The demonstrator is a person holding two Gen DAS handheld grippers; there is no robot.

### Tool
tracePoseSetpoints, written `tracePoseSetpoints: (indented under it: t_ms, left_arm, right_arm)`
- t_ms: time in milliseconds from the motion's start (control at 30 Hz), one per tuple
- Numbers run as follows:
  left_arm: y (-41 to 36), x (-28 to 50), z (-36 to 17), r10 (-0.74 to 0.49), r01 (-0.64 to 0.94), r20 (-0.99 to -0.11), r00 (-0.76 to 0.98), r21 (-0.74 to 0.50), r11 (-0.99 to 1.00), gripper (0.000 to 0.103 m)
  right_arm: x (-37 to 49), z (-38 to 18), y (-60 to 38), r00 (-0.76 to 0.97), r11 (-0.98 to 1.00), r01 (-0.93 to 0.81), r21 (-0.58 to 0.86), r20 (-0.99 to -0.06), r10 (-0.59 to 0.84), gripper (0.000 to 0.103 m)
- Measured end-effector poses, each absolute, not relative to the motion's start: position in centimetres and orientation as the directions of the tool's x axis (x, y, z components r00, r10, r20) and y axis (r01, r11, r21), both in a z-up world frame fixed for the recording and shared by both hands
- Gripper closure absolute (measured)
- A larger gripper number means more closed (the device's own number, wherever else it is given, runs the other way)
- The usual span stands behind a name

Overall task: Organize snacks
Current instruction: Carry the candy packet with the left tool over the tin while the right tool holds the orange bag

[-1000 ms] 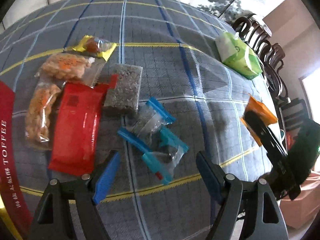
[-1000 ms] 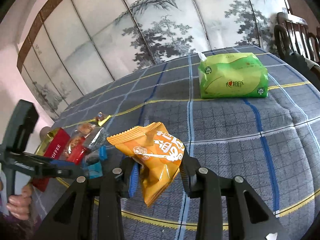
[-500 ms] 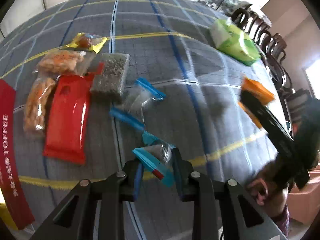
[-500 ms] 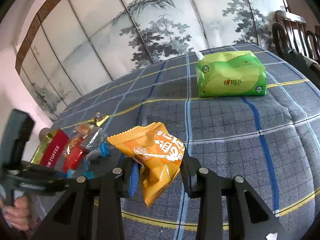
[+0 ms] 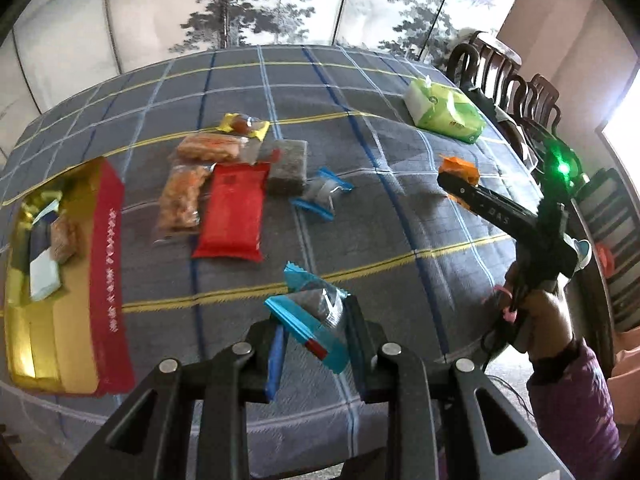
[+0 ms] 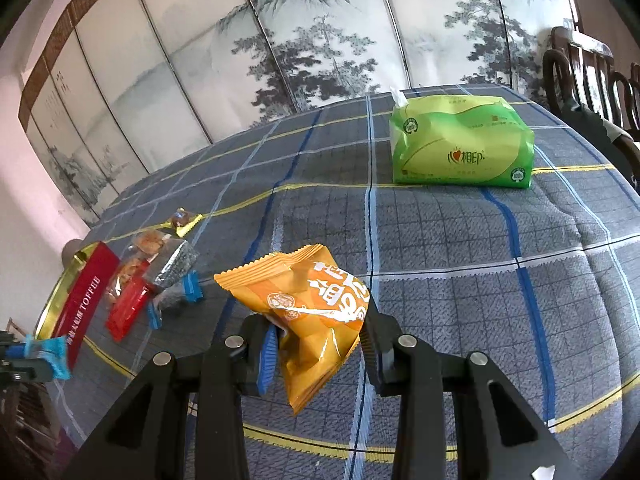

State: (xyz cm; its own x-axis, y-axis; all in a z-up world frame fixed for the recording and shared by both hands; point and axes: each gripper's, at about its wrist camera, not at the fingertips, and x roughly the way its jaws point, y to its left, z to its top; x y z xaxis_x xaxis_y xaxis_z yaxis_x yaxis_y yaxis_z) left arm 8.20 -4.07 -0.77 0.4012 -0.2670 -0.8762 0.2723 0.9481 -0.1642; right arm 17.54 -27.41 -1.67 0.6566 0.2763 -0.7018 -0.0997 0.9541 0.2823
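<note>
- Above the checked tabletop (image 5: 400, 208), in the left wrist view, the left gripper (image 5: 312, 336) has its fingers closed on a blue snack packet (image 5: 316, 312), held clear of the cloth.
- Beyond it lie a red packet (image 5: 232, 216) and a gold tin (image 5: 52, 288) at the left.
- From the right wrist view, the right gripper (image 6: 316, 340) pinches an orange snack bag (image 6: 312, 312) between nearly closed fingers, above the tabletop (image 6: 440, 240).
- A green tissue pack (image 6: 460, 148) stands farther back.

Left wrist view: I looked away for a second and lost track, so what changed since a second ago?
The left gripper closed on the nearer blue-edged snack packet and lifted it off the tablecloth, drawing back so the gold and red toffee tin came into view. The other blue packet, the red packet and the right gripper's orange packet stayed put.
</note>
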Motion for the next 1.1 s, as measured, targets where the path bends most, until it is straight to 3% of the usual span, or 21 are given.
tracePoseSetpoints:
  t_ms: [733, 1100]
  left_arm:
    - [4.6, 6.3, 1.5, -0.164, 0.12, -0.842, 0.514, -0.119, 0.986, 0.076]
    - [12.2, 10.1, 1.2, -0.058, 0.005, -0.84, 0.539, -0.065, 0.998, 0.075]
  right_arm:
    - [18.2, -2.1, -26.1, 0.628, 0.973, -0.088, 0.214, -0.746, 0.221, 0.069]
    - [18.2, -2.2, -25.5, 0.622, 0.977, -0.091, 0.193, -0.755, 0.207, 0.069]
